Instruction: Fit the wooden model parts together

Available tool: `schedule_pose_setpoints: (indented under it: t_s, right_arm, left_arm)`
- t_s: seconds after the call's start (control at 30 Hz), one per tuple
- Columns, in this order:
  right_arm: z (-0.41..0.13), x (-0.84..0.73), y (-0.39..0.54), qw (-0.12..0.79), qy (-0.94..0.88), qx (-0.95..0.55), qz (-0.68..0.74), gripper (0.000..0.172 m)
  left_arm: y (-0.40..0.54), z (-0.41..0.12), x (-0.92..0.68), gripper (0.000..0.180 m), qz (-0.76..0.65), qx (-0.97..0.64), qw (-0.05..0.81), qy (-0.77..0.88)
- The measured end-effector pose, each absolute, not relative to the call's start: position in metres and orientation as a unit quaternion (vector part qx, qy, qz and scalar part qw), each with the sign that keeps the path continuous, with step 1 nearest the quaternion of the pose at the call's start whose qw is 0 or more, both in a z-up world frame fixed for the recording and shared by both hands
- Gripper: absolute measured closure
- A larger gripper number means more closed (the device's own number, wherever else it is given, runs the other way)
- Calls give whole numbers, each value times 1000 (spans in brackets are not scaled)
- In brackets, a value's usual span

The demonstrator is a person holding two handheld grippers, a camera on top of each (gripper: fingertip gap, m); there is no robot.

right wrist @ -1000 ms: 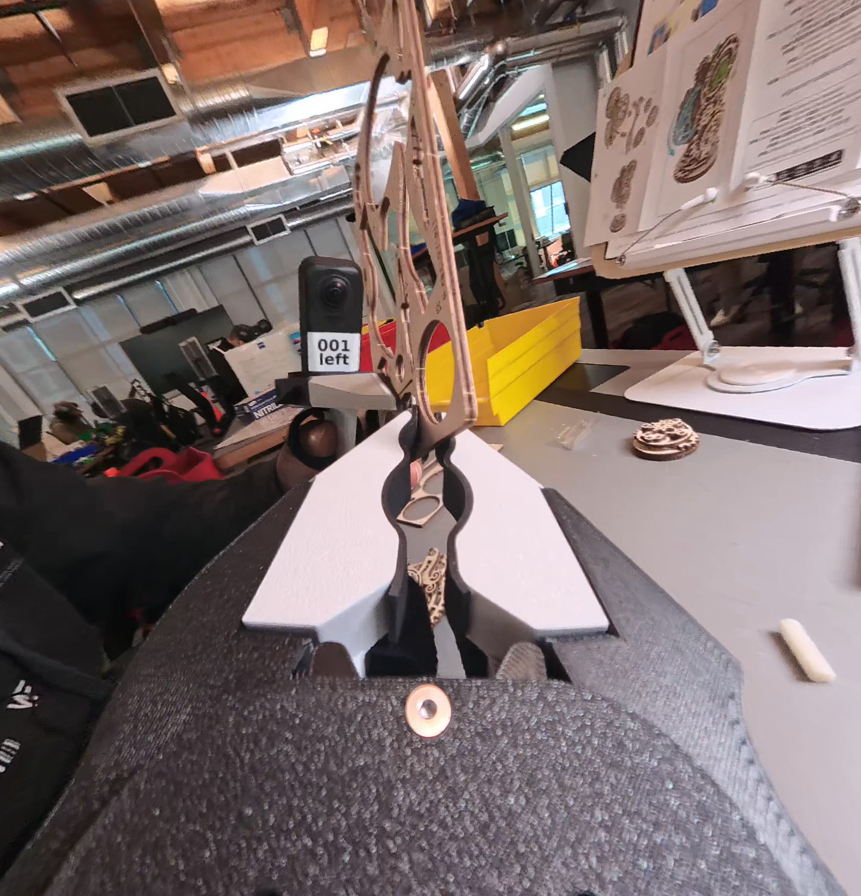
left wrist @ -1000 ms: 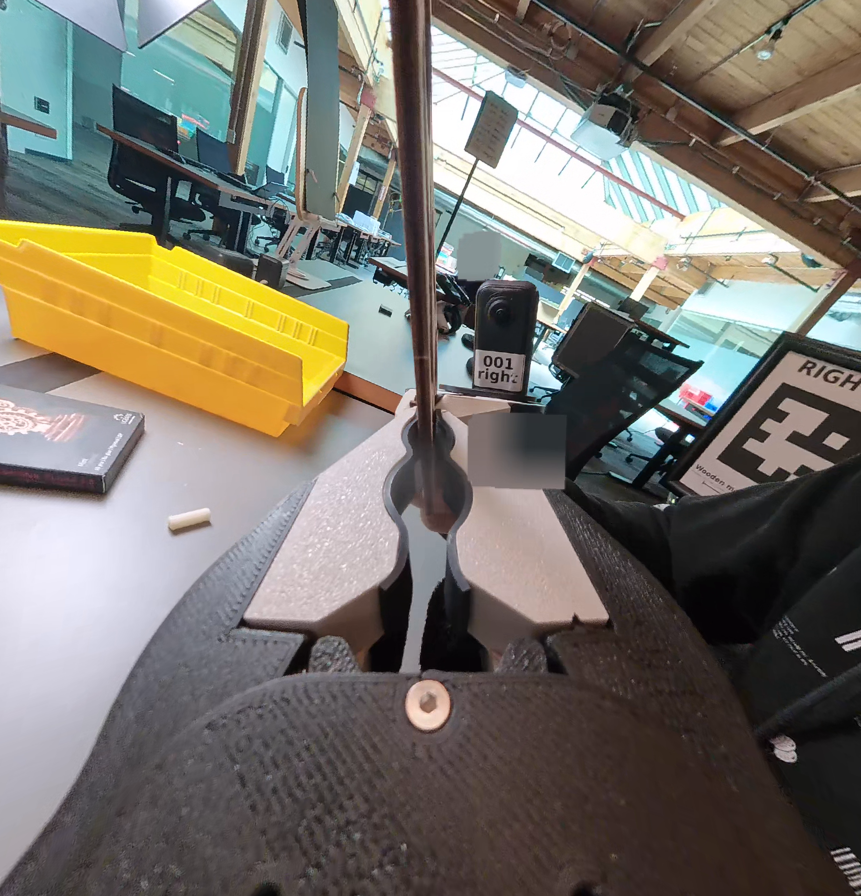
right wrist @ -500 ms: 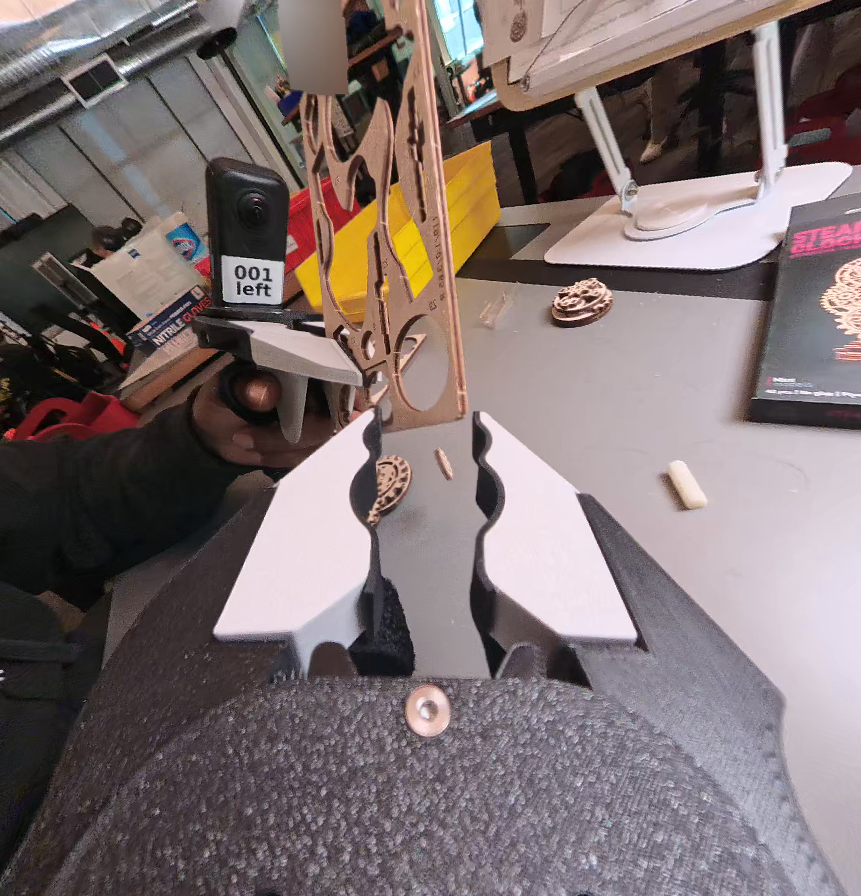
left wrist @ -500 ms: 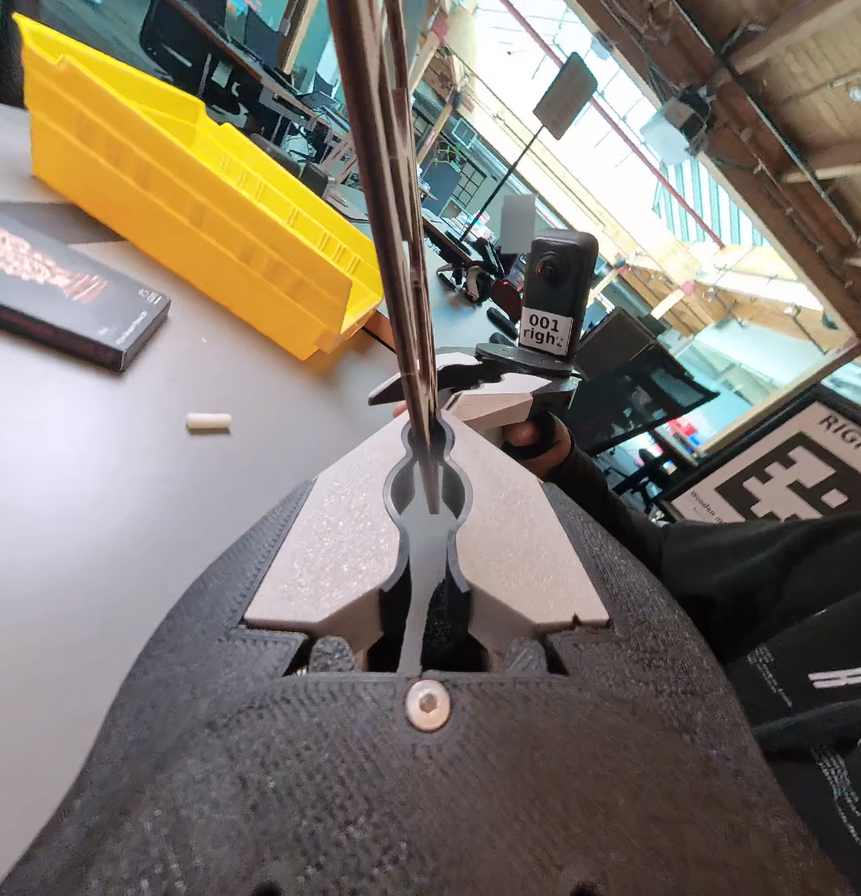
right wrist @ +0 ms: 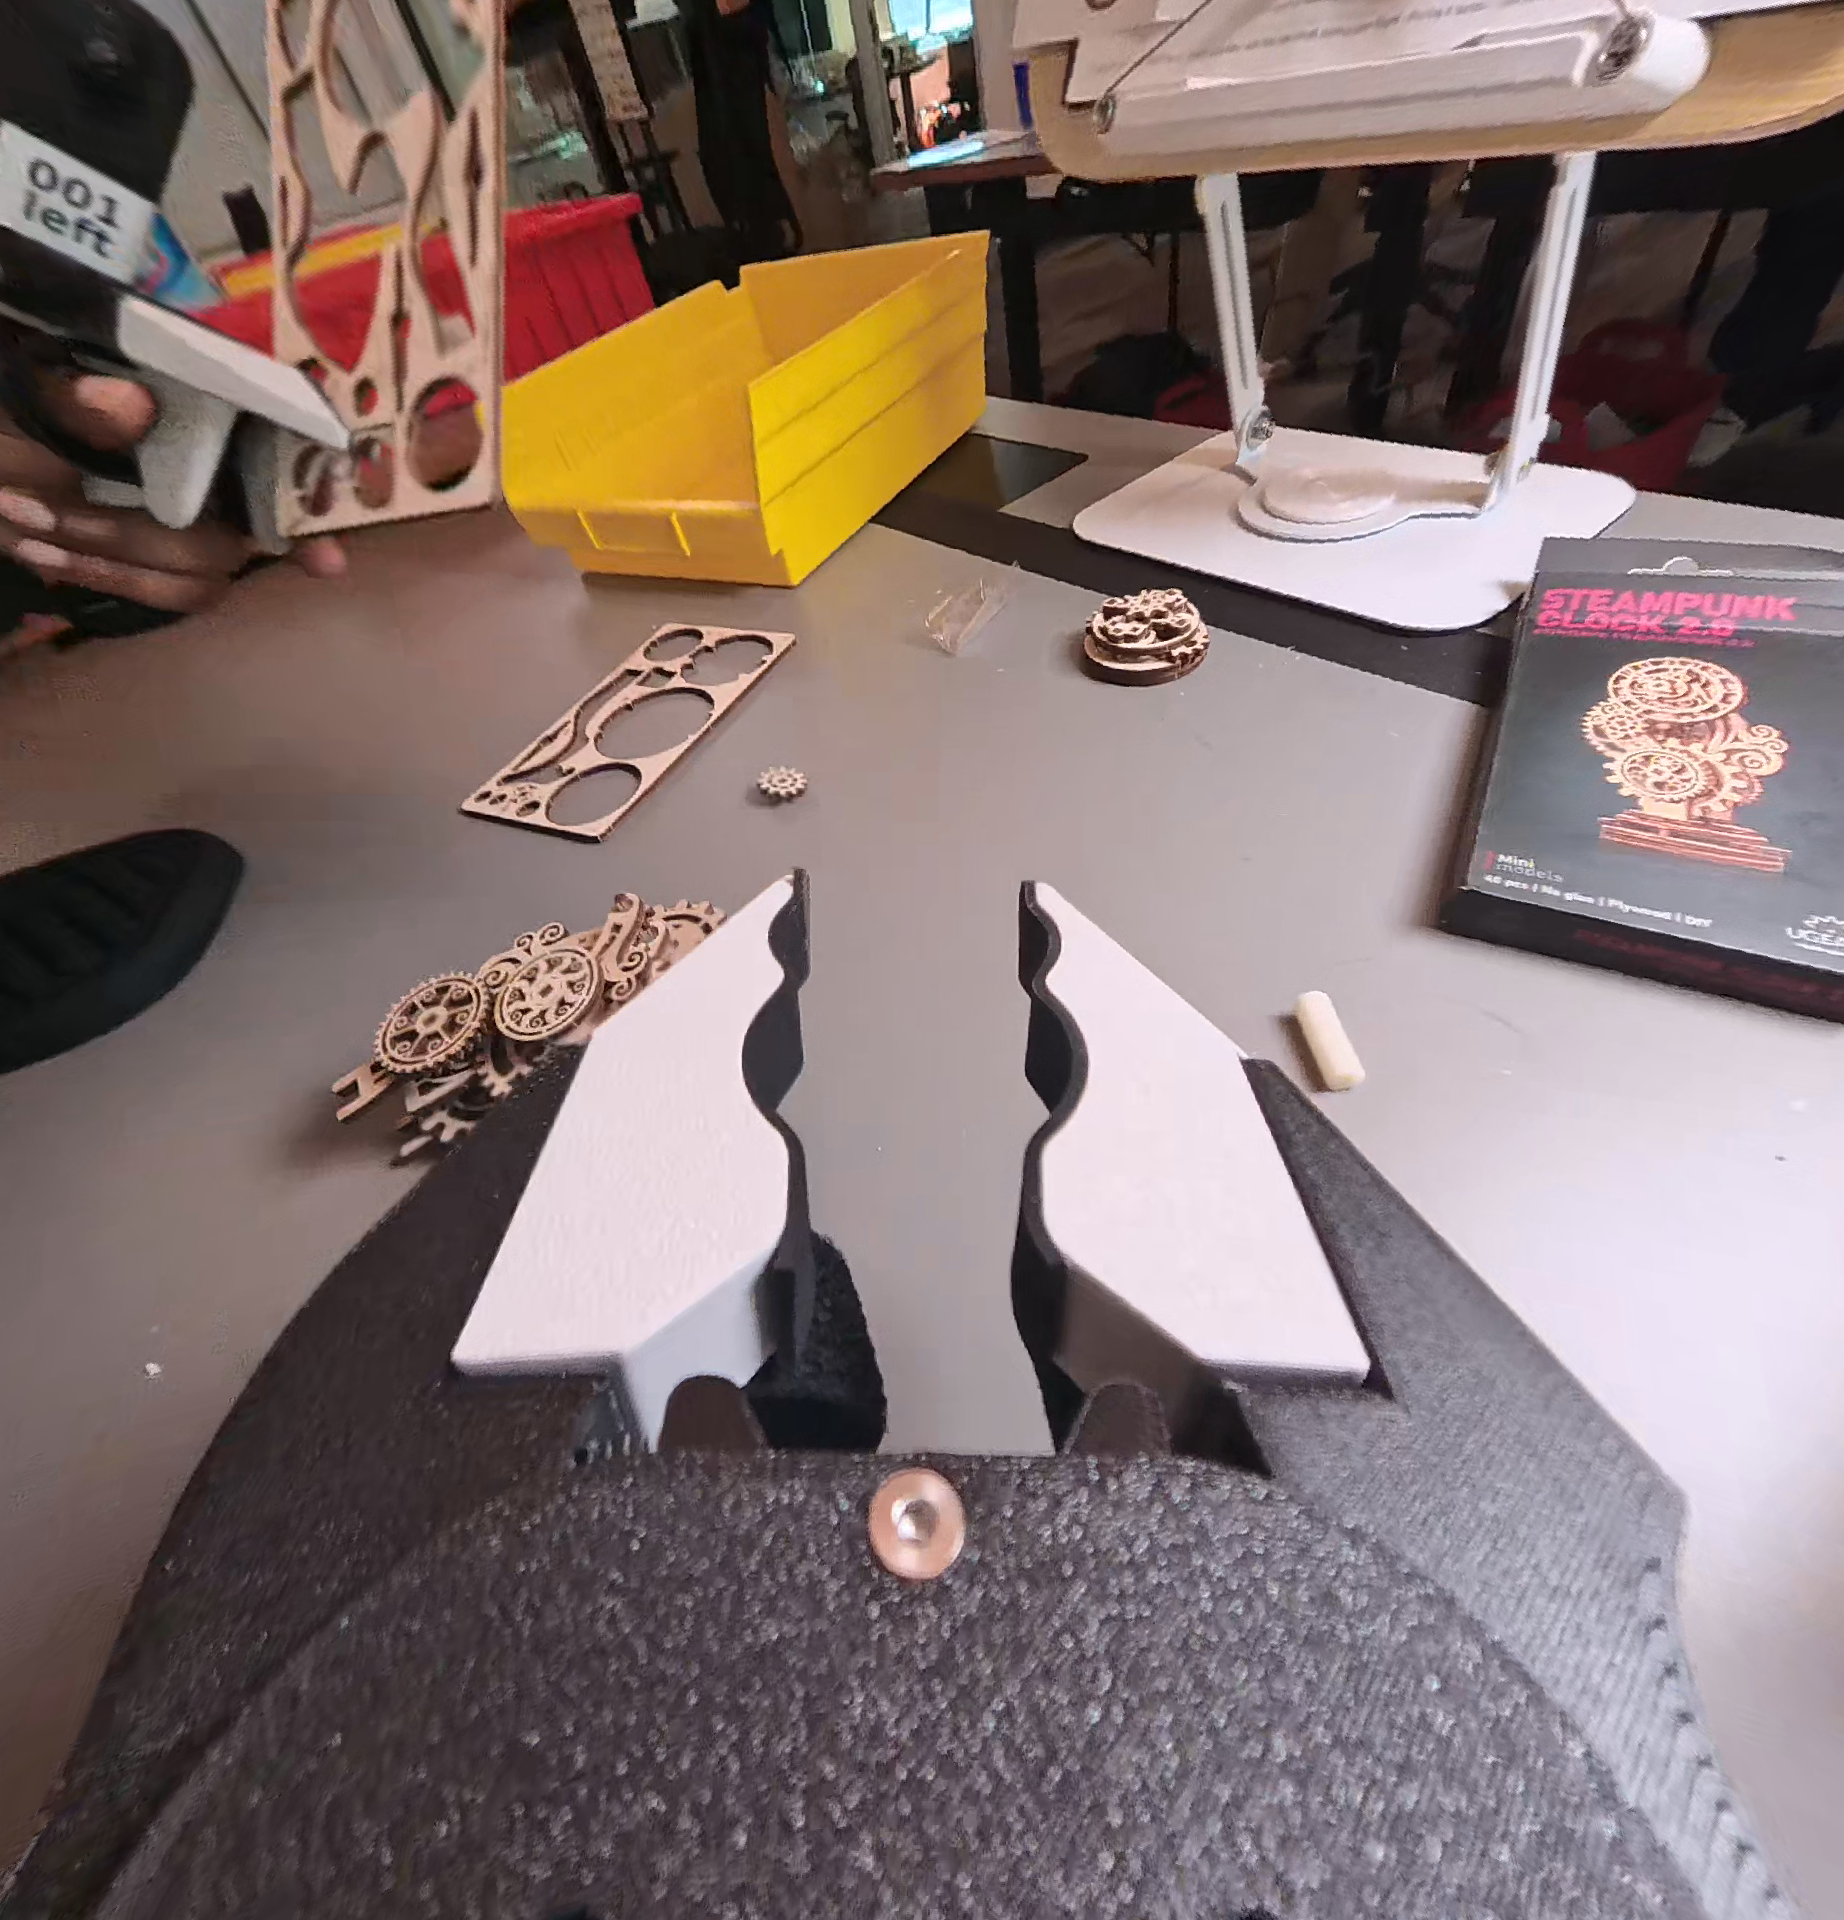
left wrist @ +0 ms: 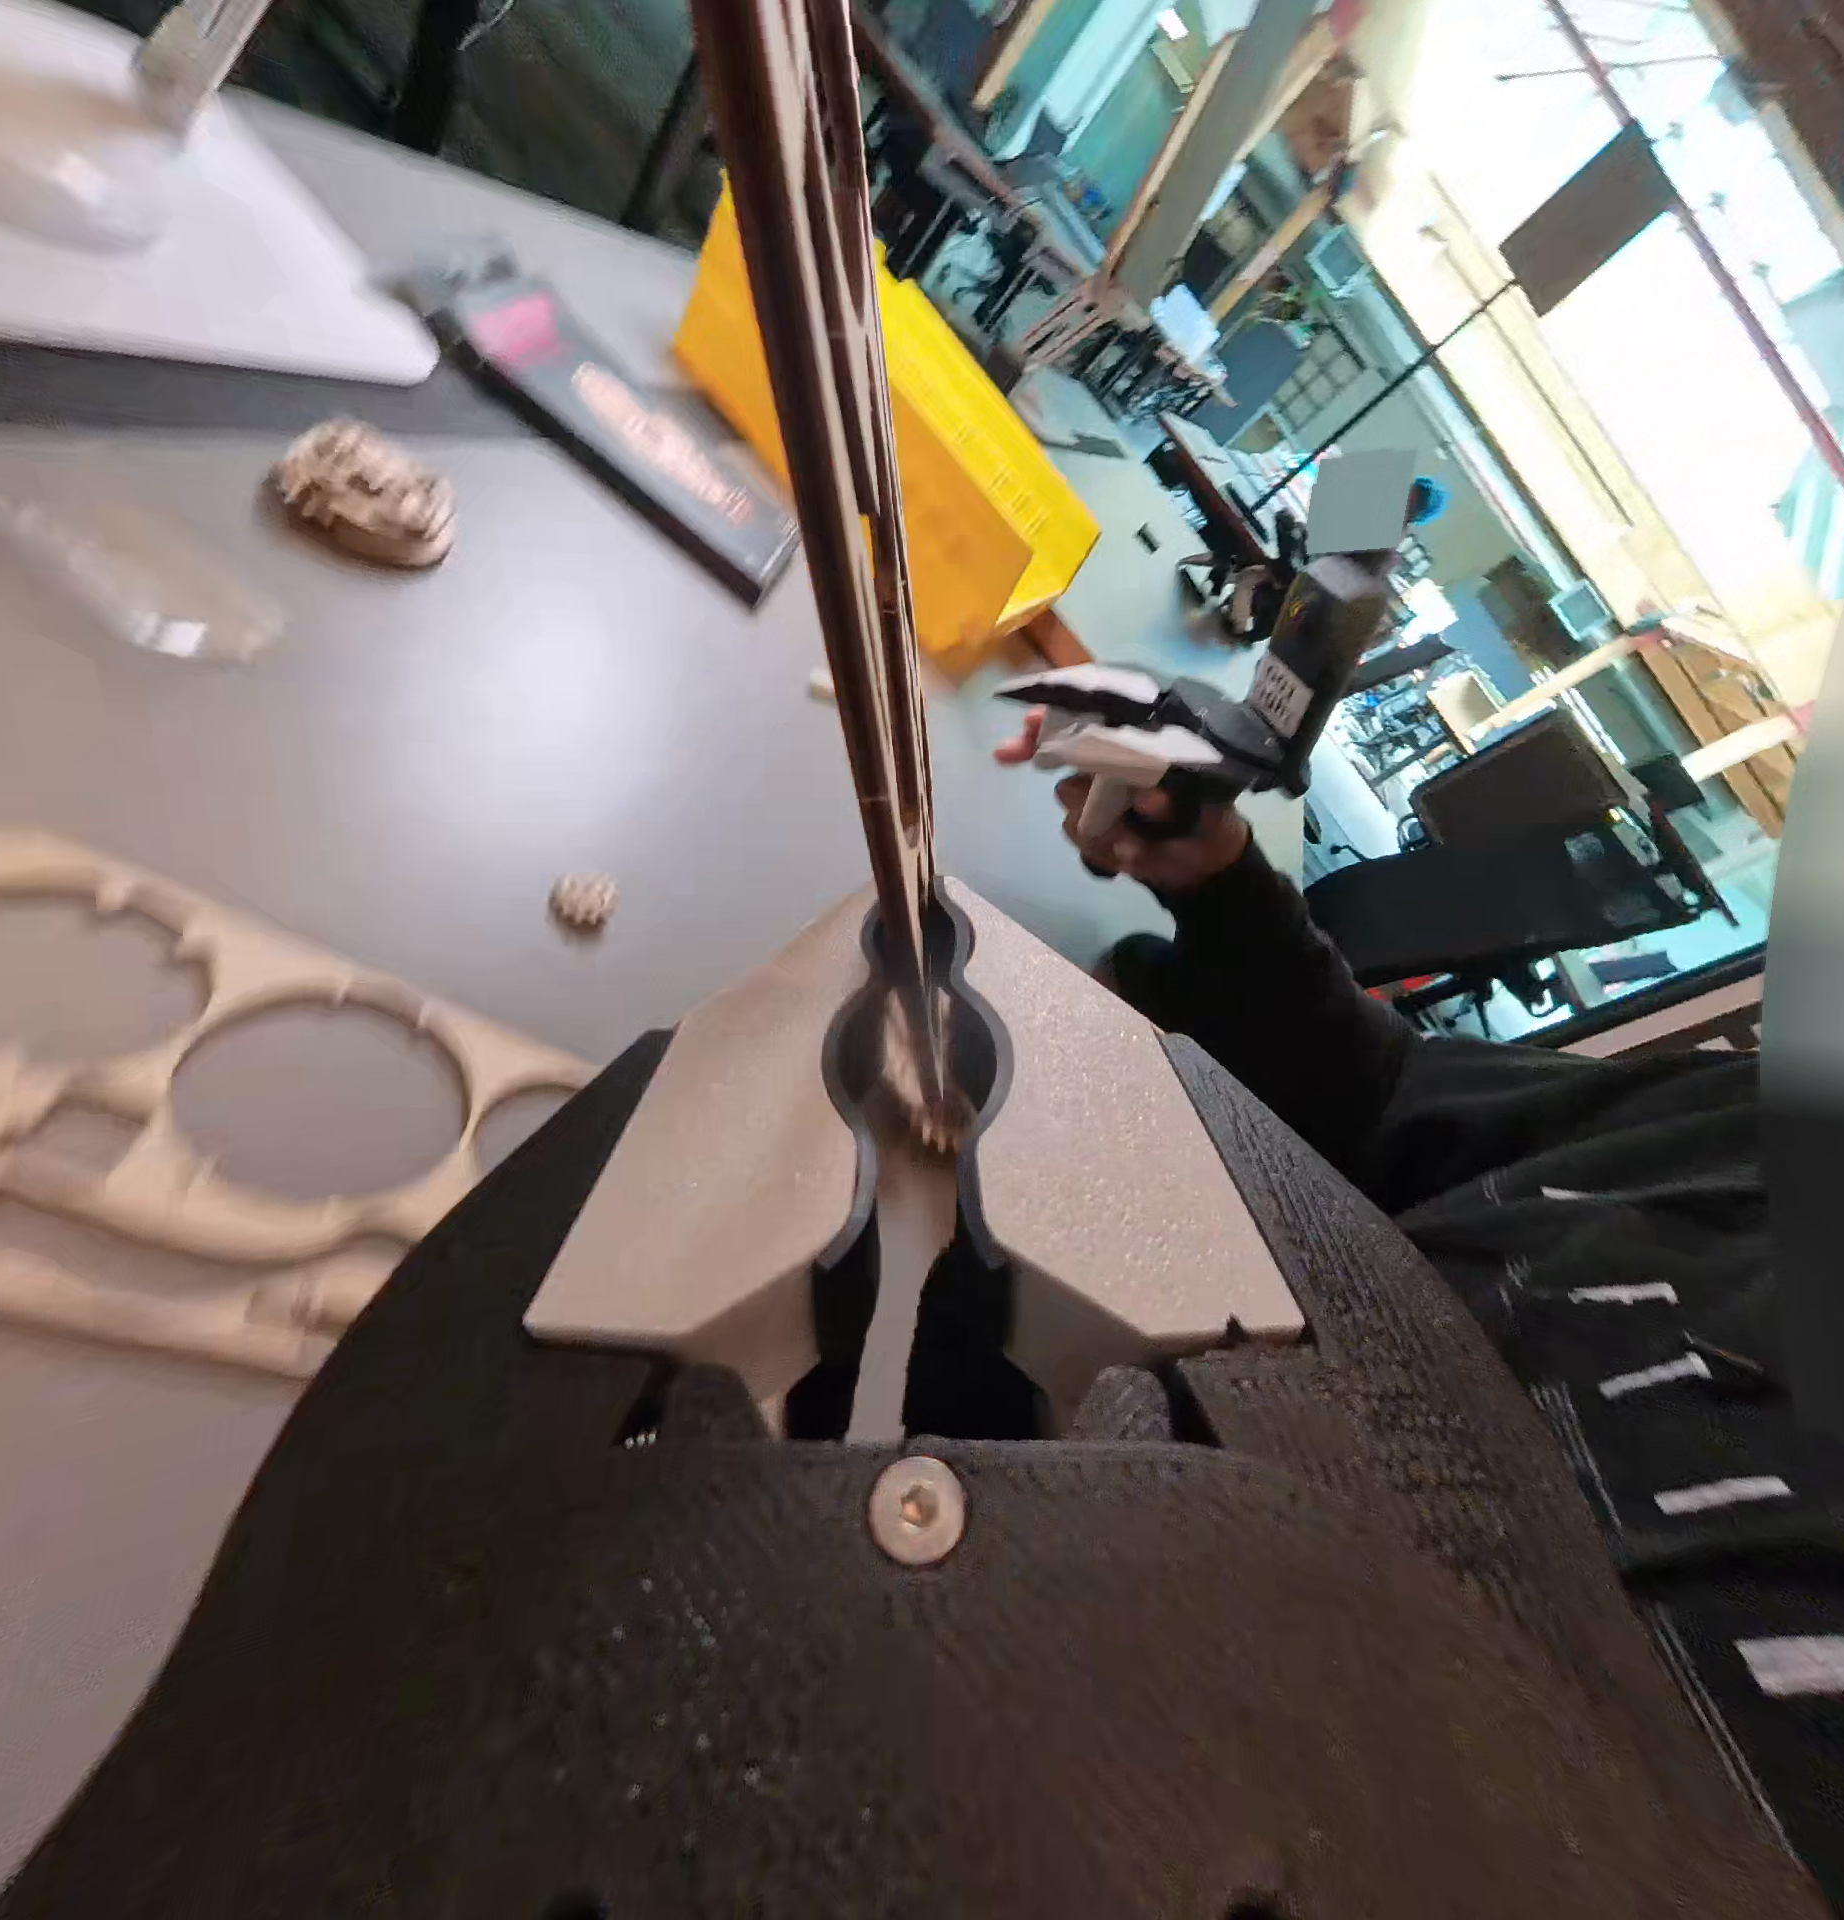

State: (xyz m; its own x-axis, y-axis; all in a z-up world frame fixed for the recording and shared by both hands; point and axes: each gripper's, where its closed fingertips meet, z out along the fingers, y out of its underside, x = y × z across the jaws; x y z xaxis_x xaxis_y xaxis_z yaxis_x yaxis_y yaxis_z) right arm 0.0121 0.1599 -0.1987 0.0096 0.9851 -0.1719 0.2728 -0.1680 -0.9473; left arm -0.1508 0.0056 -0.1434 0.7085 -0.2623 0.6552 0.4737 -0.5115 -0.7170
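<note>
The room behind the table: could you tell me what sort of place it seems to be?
Probably an open-plan workshop or lab office: rows of desks with chairs, large windows, and a yellow parts bin on the grey worktable.

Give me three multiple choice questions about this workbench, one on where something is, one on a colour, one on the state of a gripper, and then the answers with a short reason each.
1. Where does the small loose gear lie?
A. Inside the bin
B. On the grey table, right of the flat punched-out sheet
C. On top of the black box

2. What colour is the open-fronted bin?
A. Yellow
B. Blue
C. Green

3. How does the right gripper stand?
A. Shut on a gear
B. Shut on the white peg
C. Open, with nothing between its fingers

Answers:
1 B: the gear sits alone on bare table beside that sheet.
2 A: its walls are plainly yellow.
3 C: only table shows in the wide gap, while the left gripper clamps the upright wooden sheet.
</note>
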Motion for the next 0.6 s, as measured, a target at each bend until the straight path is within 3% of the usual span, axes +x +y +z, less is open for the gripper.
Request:
schedule_pose_setpoints:
  t_s: [0.2, 0.33, 0.43, 0.5, 0.6]
  right_arm:
    - [-210, 6, 150, 384, -557, -595, 434, 138]
    - [-213, 3, 146, 373, -552, -599, 444, 140]
    - [-212, 4, 147, 368, -540, -604, 457, 141]
    - [-211, 6, 150, 369, -532, -607, 461, 142]
    - [-204, 9, 155, 384, -521, -603, 466, 142]
  left_arm:
    - [-134, -220, -196, 177, -382, -811, 380, -226]
    - [-172, -251, -200, 176, -377, -823, 336, -261]
    - [-175, -265, -208, 155, -327, -854, 309, -260]
    - [-183, -280, -220, 134, -221, -912, 267, -219]
    - [-191, -281, -255, 117, -21, -962, 227, -148]
